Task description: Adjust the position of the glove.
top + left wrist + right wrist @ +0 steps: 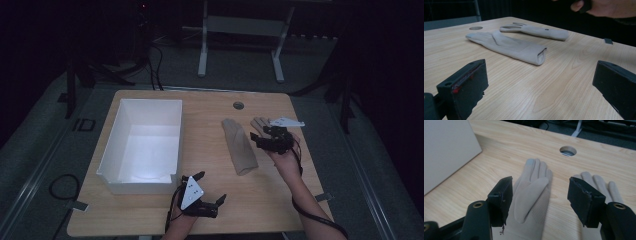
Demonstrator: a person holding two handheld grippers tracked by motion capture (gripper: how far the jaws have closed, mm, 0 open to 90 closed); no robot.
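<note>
The room is dark around a light wooden table [280, 195], with grey floor and the legs of a metal frame [202, 55] at the top centre of the high view. A white open box [125, 127] sits on the left half of the table, its inside bare. A round cable hole [238, 105] lies near the far edge, just above the middle of the frame.

Two beige gloves lie flat to the right of centre. The nearer glove [240, 147] runs from the centre of the frame down towards the front, cuff end nearest the person. The second glove [258, 123] lies just to its right, mostly covered in the high view by the right hand.

The right gripper [264, 140] hovers over the gloves at centre right. In the right gripper view its jaws stand partly apart with nothing clamped between them: the nearer glove [531, 192] shows through the gap and under the left jaw, thumb folded across the palm, and the second glove [599, 183] peeks out behind the right jaw. I cannot tell whether the pads touch the fabric.

The left gripper [210, 187] rests at the bottom centre of the high view, near the box's front corner, with its jaws spread wide and empty. Its own view looks across bare wood at both gloves, the nearer glove [509, 46] in front and the second [536, 30] behind, with the person's right hand [609, 7] at the upper right.
</note>
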